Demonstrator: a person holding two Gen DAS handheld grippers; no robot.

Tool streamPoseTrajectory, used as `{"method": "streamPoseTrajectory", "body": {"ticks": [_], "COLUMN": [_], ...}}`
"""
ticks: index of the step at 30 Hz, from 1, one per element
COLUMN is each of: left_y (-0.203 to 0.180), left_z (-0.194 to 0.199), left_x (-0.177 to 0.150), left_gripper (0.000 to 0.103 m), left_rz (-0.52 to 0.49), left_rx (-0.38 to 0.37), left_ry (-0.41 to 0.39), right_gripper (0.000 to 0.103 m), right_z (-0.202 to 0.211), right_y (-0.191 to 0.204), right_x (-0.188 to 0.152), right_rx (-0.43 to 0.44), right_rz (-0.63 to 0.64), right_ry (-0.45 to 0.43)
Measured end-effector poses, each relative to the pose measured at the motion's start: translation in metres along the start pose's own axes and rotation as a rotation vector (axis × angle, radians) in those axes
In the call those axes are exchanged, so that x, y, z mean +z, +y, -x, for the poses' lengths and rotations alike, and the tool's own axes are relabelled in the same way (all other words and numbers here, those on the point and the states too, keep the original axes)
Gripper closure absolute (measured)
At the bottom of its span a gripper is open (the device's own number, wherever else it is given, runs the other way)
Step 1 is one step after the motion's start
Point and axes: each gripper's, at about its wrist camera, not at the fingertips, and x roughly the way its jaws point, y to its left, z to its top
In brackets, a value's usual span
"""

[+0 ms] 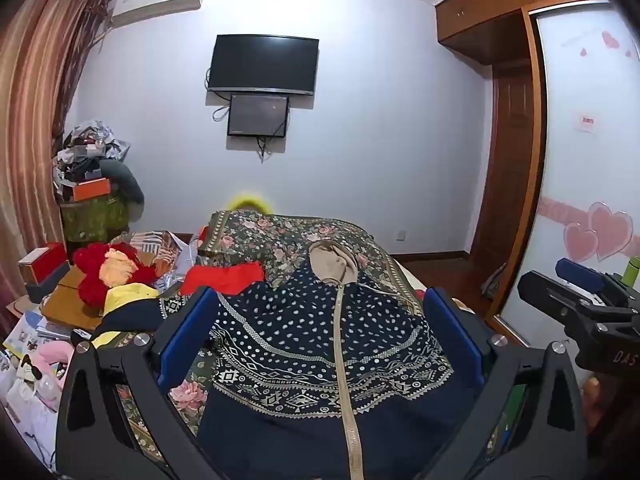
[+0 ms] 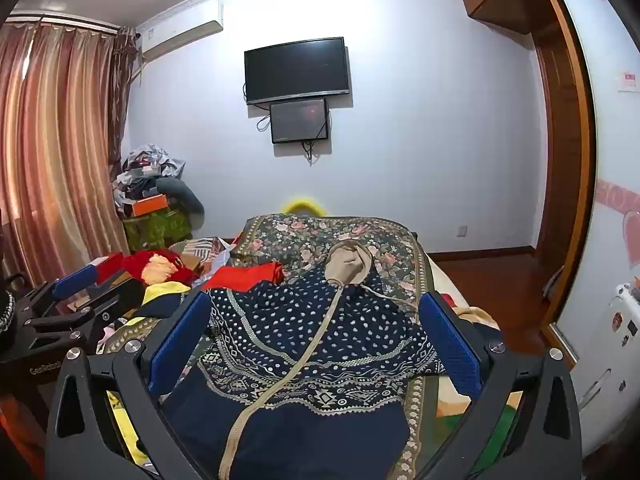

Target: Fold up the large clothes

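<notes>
Two handheld grippers hover side by side above a bed, both with blue-padded jaws spread wide and holding nothing. Below the left gripper (image 1: 320,340) and right gripper (image 2: 316,344) lies a navy hooded jacket (image 1: 320,340) with white dots, geometric bands and a tan zipper, spread over a floral bedspread (image 1: 288,236). A red cloth (image 1: 224,276) sits just beside it. Two dark screens (image 1: 262,64) hang on the far wall.
</notes>
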Motion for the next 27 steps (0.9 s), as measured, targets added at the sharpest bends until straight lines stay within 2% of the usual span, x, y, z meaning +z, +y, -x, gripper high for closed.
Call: {"method": "streamPoseTrajectory", "body": {"ticks": [5, 9, 27], "left_y": [-0.0032, -0.0042, 0.0018], "left_z": [-0.0057, -0.002, -0.0054], "left_x": [0.0005, 0.0004, -0.0034], "left_gripper": [0.0, 0.0, 0.0], "left_rz": [-0.003, 0.008, 0.015], "left_rx": [0.002, 0.001, -0.005], "left_ry": [0.034, 0.006, 0.019], "right_gripper": [0.0, 0.0, 0.0], "right_z": [0.0001, -0.0003, -0.002], "right_y": [0.0003, 0.0002, -0.0002], "right_x": [-0.0004, -0.0004, -0.0029], "right_rx": [0.0, 0.001, 0.007], "right_rz": [0.0, -0.003, -0.019], "right_ry": [-0.001, 0.002, 0.013]}}
